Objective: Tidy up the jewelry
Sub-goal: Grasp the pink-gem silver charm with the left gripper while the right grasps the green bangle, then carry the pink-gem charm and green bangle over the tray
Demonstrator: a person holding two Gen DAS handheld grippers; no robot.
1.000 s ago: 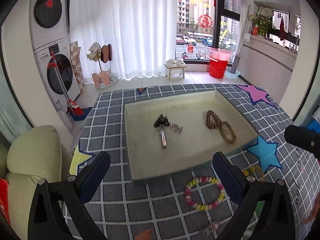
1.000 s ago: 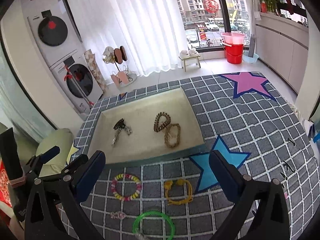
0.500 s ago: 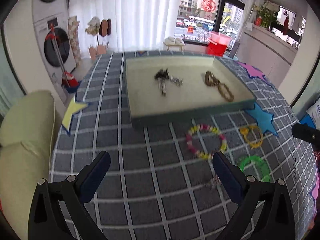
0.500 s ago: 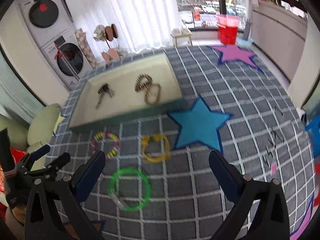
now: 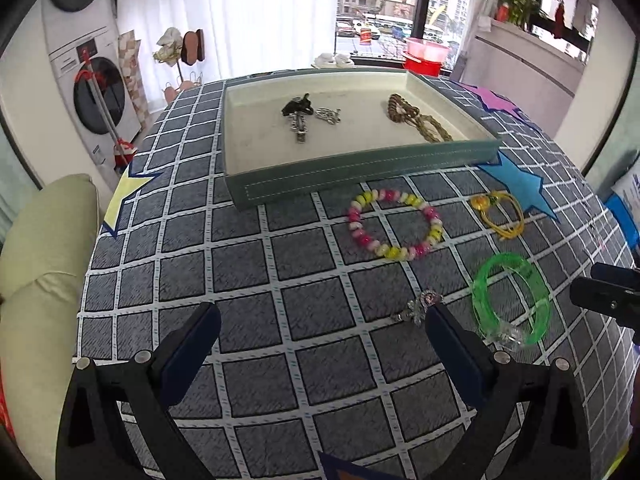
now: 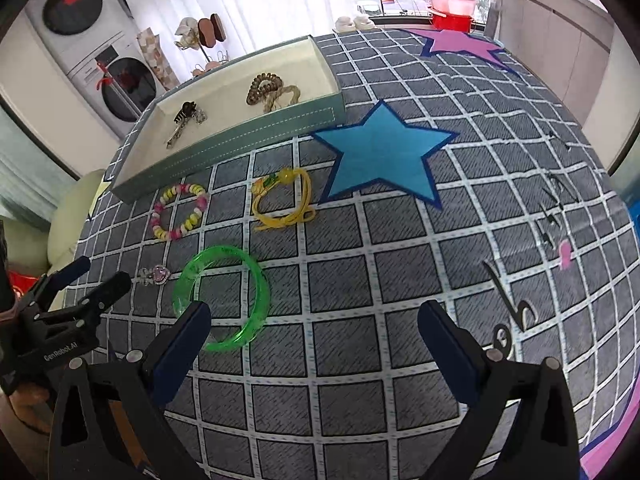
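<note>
A teal tray (image 5: 360, 170) (image 6: 224, 148) with a cream floor holds a black hair clip (image 5: 298, 114) (image 6: 182, 118) and brown bracelets (image 5: 416, 118) (image 6: 272, 90). In front of it on the checked cloth lie a pink-and-yellow bead bracelet (image 5: 394, 224) (image 6: 180, 212), a yellow cord bracelet (image 5: 500, 212) (image 6: 284, 200), a green bangle (image 5: 508, 300) (image 6: 224, 296) and a small silver-and-pink brooch (image 5: 420, 308) (image 6: 154, 274). My left gripper (image 5: 320, 344) is open and empty, its right finger beside the brooch. My right gripper (image 6: 316, 344) is open and empty, its left finger over the bangle's near rim.
The table is covered by a grey checked cloth (image 6: 360, 280) with a blue star (image 6: 380, 156) and a purple star (image 6: 464, 44). A pale green cushion (image 5: 40, 248) lies left of the table. Washing machines (image 5: 92, 76) stand at the back left.
Both grippers have pulled back from the tray and tilted downward, bringing the loose bracelets, bangle and brooch close to the fingers. Both stay open.
</note>
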